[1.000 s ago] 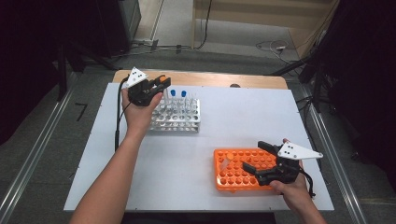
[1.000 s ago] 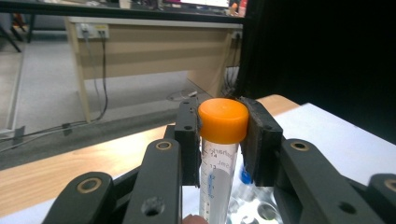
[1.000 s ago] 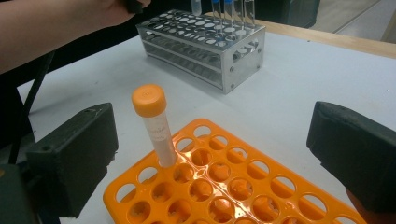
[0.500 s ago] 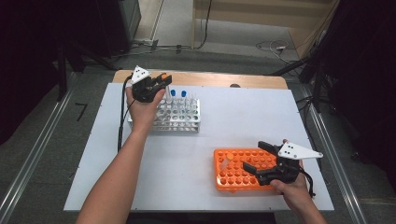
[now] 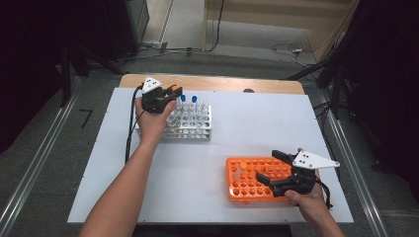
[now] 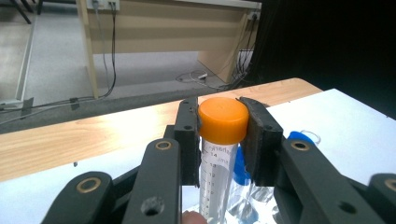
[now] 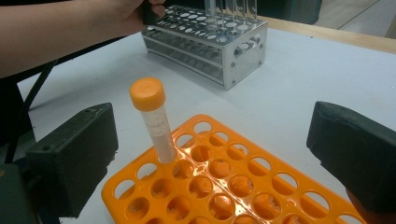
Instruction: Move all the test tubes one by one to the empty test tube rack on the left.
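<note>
Left tool (image 6: 223, 140) is clamped on an orange-capped tube (image 6: 222, 140) and now sits lower over the metal rack (image 5: 190, 123) than a second ago, suggesting the tube is going in or barely lifted. Right tool (image 5: 271, 168) stands wide open, empty, over the orange rack (image 7: 224, 186). Tube's lower end and its slot are cut off.

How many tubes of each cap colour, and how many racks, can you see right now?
Orange-capped tubes: 2, the held tube in the left gripper and the standing tube in the orange rack.
Blue-capped tubes: 2, in the metal rack.
Racks: 2.
Total: 6.
</note>
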{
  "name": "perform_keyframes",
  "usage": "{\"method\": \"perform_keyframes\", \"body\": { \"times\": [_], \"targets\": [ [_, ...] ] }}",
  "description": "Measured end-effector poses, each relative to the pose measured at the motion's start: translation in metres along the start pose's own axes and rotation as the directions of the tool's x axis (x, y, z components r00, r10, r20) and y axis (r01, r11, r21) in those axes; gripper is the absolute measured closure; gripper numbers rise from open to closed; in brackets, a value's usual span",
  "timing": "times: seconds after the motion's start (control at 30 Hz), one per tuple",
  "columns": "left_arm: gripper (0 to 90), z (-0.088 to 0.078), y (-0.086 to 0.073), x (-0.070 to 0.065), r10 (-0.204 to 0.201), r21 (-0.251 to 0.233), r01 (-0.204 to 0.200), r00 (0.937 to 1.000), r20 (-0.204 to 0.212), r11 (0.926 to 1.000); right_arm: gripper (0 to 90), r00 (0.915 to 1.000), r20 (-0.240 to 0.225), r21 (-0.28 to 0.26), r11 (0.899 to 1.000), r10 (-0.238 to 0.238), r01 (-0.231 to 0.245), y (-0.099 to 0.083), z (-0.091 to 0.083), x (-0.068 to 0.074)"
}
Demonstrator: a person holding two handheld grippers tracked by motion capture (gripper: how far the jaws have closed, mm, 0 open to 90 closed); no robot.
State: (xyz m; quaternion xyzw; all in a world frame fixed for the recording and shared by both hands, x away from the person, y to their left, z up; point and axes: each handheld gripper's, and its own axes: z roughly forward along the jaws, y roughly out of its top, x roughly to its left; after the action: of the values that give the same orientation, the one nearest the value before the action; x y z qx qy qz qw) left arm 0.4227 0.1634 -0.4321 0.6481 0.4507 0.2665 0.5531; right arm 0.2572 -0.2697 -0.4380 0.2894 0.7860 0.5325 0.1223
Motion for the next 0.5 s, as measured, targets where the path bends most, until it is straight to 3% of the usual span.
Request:
{"method": "perform_keyframes", "body": {
  "times": [0.27, 0.37, 0.5],
  "targets": [
    [69.6, 0.0007, -0.0007, -0.0041, 0.035, 0.033, -0.035, 0.9994, 0.000, 0.9988, 0.6, 0.9999, -0.010, 0.006, 1.000, -0.008, 0.008, -0.0011, 0.0027, 0.0016],
    [64.2, -0.0001, -0.0007, -0.0038, 0.010, 0.042, -0.011, 0.9998, 0.016, 0.9990, 0.6, 0.9998, -0.014, 0.008, 1.000, -0.012, 0.012, -0.0013, 0.0033, 0.0026],
    [49.9, -0.0051, 0.0010, -0.0051, -0.021, 0.045, 0.020, 0.9996, 0.016, 0.9988, 0.6, 0.9996, -0.024, 0.010, 1.000, -0.013, 0.014, -0.0015, 0.0042, 0.0037]
  ]
}}
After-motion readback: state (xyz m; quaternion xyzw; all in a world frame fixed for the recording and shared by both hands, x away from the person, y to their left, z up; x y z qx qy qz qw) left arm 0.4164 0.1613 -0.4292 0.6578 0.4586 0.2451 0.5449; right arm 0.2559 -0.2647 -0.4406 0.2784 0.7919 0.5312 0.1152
